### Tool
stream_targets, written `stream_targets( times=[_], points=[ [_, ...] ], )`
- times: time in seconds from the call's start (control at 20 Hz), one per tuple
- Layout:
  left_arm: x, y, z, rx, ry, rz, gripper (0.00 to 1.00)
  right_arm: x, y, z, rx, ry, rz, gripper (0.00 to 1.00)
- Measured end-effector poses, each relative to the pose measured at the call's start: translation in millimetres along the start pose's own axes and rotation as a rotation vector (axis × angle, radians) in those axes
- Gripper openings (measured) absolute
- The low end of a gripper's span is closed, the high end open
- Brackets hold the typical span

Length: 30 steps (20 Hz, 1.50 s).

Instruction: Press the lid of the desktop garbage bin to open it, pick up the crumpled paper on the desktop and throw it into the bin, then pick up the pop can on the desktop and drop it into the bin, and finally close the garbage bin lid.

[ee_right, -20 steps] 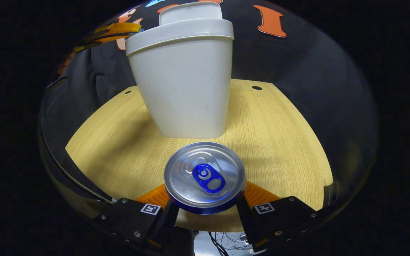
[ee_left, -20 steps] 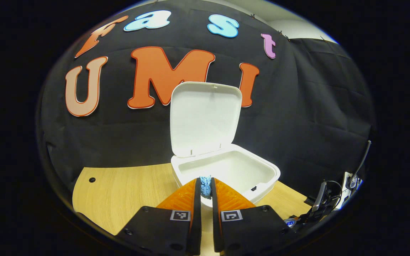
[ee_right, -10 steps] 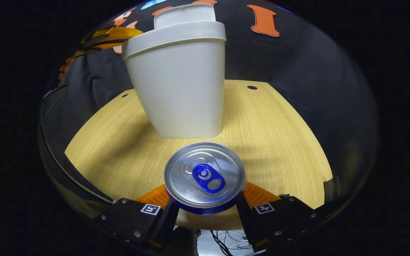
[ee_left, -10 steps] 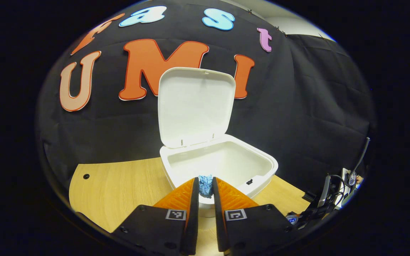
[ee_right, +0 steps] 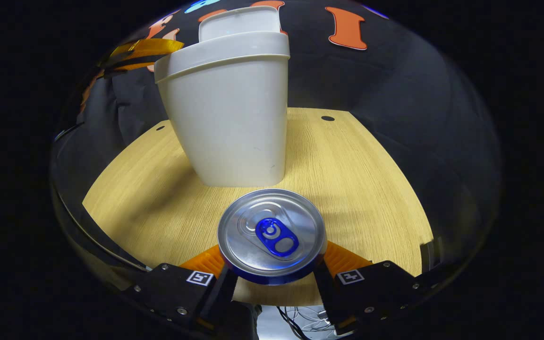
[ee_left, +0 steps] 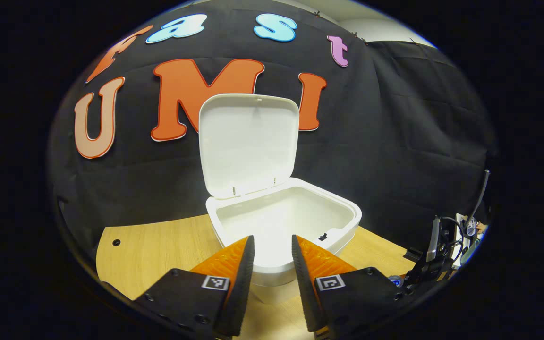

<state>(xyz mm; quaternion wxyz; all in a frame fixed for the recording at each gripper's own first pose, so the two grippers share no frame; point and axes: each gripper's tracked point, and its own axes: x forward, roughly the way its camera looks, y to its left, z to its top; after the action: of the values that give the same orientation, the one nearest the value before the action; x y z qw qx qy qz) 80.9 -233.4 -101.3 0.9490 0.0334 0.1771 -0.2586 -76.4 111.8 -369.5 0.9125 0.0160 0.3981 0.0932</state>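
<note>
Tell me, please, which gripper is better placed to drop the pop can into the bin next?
The right gripper: its fingers sit on either side of the pop can, in front of the bin. The left gripper is open and empty above the bin's mouth, with the lid up.

Your left gripper (ee_left: 273,245) had black housings studded with small screws, each bearing a square black-and-white marker. Your right gripper (ee_right: 272,264) carried matching black blocks, screws and markers.

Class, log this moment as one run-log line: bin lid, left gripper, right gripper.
bin lid: up, bin open | left gripper: open, nothing between fingers, at bin rim | right gripper: shut on pop can
</note>
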Motion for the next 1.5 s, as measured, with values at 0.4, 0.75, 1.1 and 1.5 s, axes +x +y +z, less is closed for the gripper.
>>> stream_targets(
  times=[0.4,0.75,1.1,1.5],
  points=[
    [-29.3,60.1,6.6,0.041,-0.077,0.177,0.90,-14.3,-24.1,43.1,-0.016,-0.081,-0.054,0.80],
    [-54.2,102.9,-5.7,0.022,-0.086,0.289,1.00,-42.4,-36.8,110.2,-0.028,-0.196,-0.066,0.80],
    [-68.2,113.4,-13.7,0.027,-0.078,0.329,0.96,-72.8,-35.7,188.9,-0.104,-0.327,-0.061,0.80],
    [-77.8,130.9,-12.8,0.002,-0.103,0.352,1.00,-90.5,-19.1,254.1,-0.126,-0.414,-0.014,0.80]
  ],
)
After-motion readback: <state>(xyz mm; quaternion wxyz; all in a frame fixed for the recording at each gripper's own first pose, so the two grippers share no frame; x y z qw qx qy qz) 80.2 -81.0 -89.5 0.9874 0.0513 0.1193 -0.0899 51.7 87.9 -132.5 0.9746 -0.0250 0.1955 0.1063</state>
